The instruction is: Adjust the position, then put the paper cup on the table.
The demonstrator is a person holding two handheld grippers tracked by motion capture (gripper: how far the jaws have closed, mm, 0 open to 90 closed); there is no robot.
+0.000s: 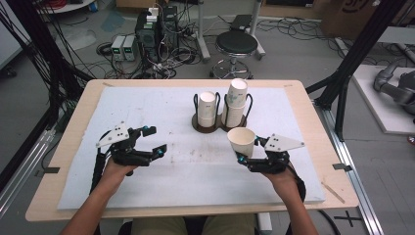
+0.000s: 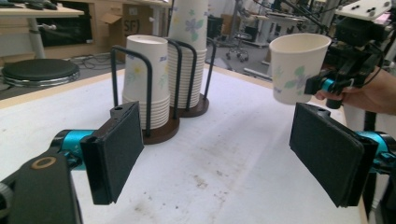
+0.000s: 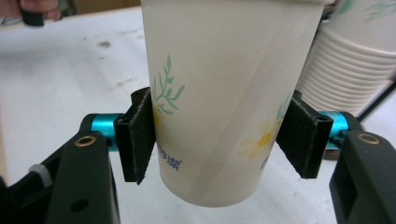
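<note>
A white paper cup with a flower print (image 1: 241, 141) (image 3: 224, 93) hangs upright, mouth up, above the table's right middle. My right gripper (image 1: 248, 149) (image 3: 219, 140) is shut on it, one pad pressing each side of its lower half. The left gripper view also shows this cup (image 2: 297, 67). Behind it stands a dark wire cup holder (image 1: 205, 128) (image 2: 161, 133) with a short cup stack (image 1: 207, 107) and a taller stack (image 1: 236, 103). My left gripper (image 1: 157, 139) (image 2: 229, 149) is open over the mat's left middle, with nothing between its pads.
A white mat (image 1: 147, 103) covers most of the wooden table (image 1: 73, 127). Beyond the far edge are a black stool (image 1: 236, 46) and electronics with cables (image 1: 151, 29) on the floor. Black frame posts (image 1: 350, 73) stand at both sides.
</note>
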